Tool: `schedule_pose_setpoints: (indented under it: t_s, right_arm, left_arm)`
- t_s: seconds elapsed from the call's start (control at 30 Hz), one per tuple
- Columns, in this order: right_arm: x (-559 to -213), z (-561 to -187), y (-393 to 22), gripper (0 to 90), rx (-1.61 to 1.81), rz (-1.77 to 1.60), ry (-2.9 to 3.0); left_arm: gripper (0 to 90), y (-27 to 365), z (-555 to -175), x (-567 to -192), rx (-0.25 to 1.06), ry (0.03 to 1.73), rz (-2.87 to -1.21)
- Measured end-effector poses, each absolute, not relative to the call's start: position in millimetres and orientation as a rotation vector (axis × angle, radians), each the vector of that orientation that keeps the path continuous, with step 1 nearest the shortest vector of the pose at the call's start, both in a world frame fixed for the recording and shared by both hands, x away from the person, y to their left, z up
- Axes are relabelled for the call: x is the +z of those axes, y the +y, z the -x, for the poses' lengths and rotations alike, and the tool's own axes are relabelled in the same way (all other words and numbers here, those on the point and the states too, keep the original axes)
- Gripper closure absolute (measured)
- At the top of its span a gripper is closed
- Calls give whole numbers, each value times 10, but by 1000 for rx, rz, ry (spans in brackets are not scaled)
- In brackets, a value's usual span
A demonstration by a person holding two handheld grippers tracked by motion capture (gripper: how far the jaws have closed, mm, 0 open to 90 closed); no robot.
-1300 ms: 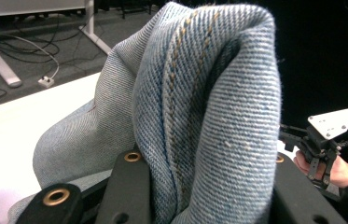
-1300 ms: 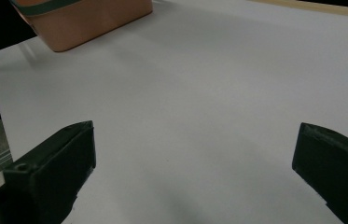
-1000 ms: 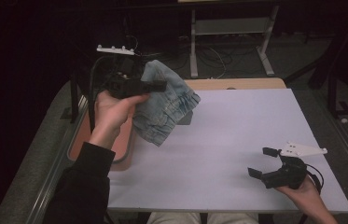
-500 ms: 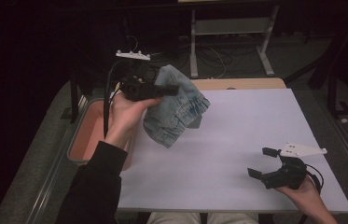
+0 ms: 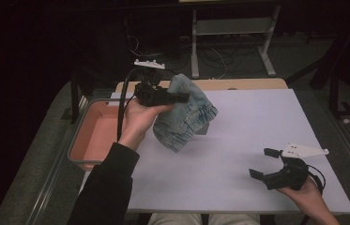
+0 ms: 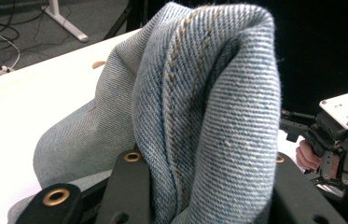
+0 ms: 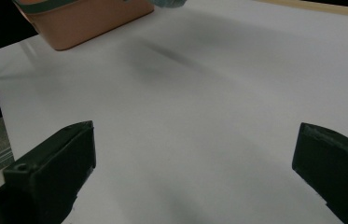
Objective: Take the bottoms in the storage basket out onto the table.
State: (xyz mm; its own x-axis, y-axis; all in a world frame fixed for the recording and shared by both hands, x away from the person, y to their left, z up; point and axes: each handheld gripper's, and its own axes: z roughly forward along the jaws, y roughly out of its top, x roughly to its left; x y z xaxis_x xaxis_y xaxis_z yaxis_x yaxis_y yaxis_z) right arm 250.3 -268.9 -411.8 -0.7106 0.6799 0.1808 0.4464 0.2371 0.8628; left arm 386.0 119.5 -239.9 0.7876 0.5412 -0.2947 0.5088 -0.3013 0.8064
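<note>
- since the earlier frame the left gripper (image 5: pixel 182 97) has carried the denim garment (image 5: pixel 185 117) away from the tub, toward 3 o'clock, out over the white surface (image 5: pixel 238 140); the right gripper (image 5: pixel 262 164) has kept its place.
- one denim garment, light blue with tan stitching, hangs bunched from the left gripper's fingers; its lowest folds look to be at or just above the surface, and i cannot tell whether they touch.
- in the left gripper view the fingers (image 6: pixel 129 186) pinch a thick fold of the denim garment (image 6: pixel 204 121) between them.
- one salmon tub (image 5: pixel 93 136) sits at 9 o'clock of the surface, against its edge.
- two grippers in all: the right gripper rests low at 4 o'clock, fingers (image 7: pixel 59 154) spread wide with bare surface (image 7: pixel 195 107) between them.
- two hands, one on each gripper; a dark sleeve (image 5: pixel 104 187) covers the left forearm.
</note>
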Motion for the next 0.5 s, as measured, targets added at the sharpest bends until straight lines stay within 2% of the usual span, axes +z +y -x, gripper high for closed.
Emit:
schedule_pose_setpoints:
  t_s: [0.5]
  right_arm:
    - [-4119,-2499,-2683,0,1461,-1056,2283]
  left_arm:
    - [672,1052,-3974,-2646,18,818,-1948]
